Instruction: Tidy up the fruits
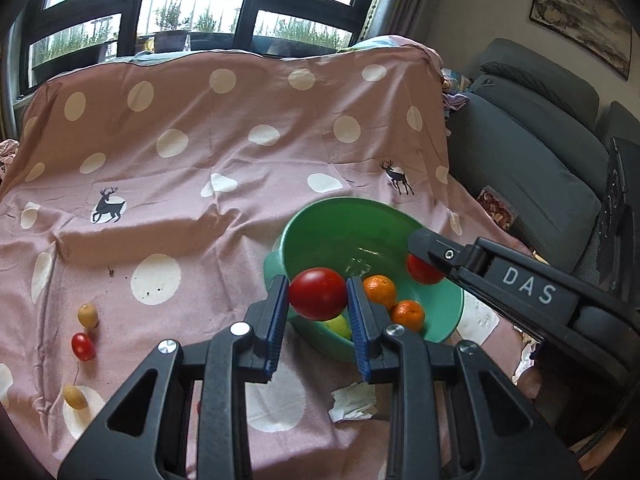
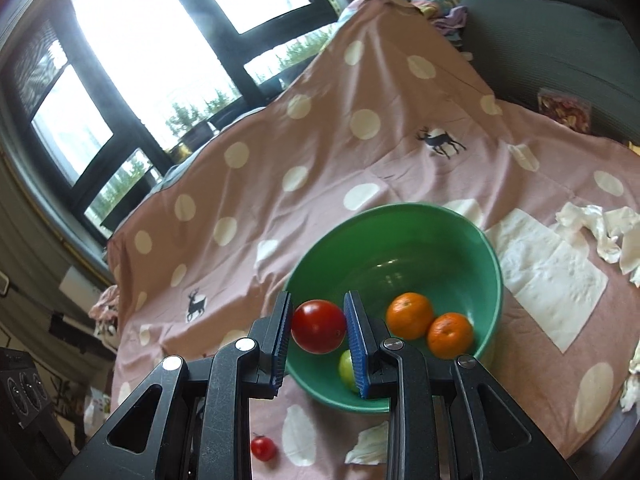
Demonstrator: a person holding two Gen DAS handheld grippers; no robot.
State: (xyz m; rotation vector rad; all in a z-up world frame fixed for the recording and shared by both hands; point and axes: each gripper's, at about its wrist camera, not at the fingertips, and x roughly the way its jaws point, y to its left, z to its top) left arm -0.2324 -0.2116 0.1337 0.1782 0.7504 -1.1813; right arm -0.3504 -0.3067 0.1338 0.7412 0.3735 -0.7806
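Note:
My left gripper (image 1: 318, 300) is shut on a red tomato (image 1: 318, 293) and holds it above the near rim of a green bowl (image 1: 344, 216). My right gripper (image 2: 318, 328) is shut on another red tomato (image 2: 319, 326) over the same bowl (image 2: 400, 216); it also shows in the left wrist view (image 1: 424, 269), where its tomato (image 1: 422, 271) hangs over the bowl's right side. The bowl holds two oranges (image 2: 409, 315) (image 2: 450, 335) and a green fruit (image 2: 347, 366).
On the pink dotted cloth (image 1: 200, 184) lie a small red tomato (image 1: 83, 346) and two yellowish fruits (image 1: 87, 315) (image 1: 75, 397) at the left. Another cherry tomato (image 2: 263, 448) lies near the front. White tissues (image 2: 552, 268) lie right of the bowl. A grey sofa (image 1: 540, 152) stands at the right.

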